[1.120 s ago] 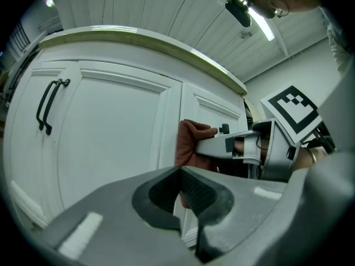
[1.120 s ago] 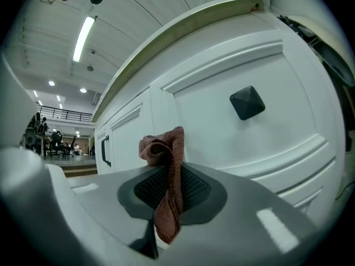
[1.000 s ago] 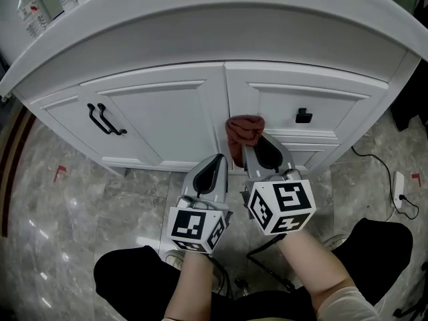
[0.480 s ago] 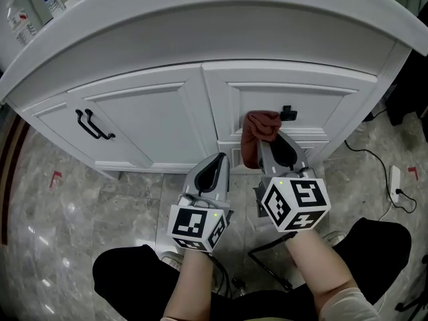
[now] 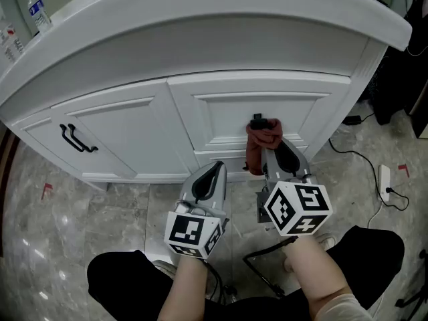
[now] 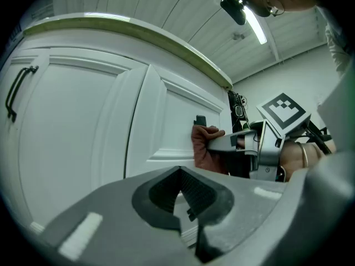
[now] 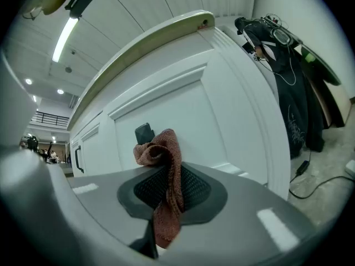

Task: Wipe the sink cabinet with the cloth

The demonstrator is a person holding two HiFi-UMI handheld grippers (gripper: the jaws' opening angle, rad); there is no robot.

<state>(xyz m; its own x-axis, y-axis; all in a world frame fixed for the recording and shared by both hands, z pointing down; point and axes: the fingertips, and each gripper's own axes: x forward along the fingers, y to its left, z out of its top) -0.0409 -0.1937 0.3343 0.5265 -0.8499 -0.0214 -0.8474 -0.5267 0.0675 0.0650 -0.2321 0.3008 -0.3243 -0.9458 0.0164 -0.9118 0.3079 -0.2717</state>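
Observation:
The white sink cabinet fills the upper half of the head view, with a curved top and panelled doors. My right gripper is shut on a reddish-brown cloth, which presses against the right door panel just below its small black knob. In the right gripper view the cloth hangs bunched between the jaws, beside the knob. My left gripper hovers shut and empty to the left, a little off the cabinet front. The left gripper view shows the cloth and the right gripper against the door.
A black bar handle sits on the left door. A water bottle stands on the countertop at far left. A power strip and cable lie on the marble floor at right. Dark clothing hangs beside the cabinet's right end.
My right gripper has slid the cloth rightward along the cabinet front, from the seam between the doors to just under the black knob. The left gripper stayed alongside.

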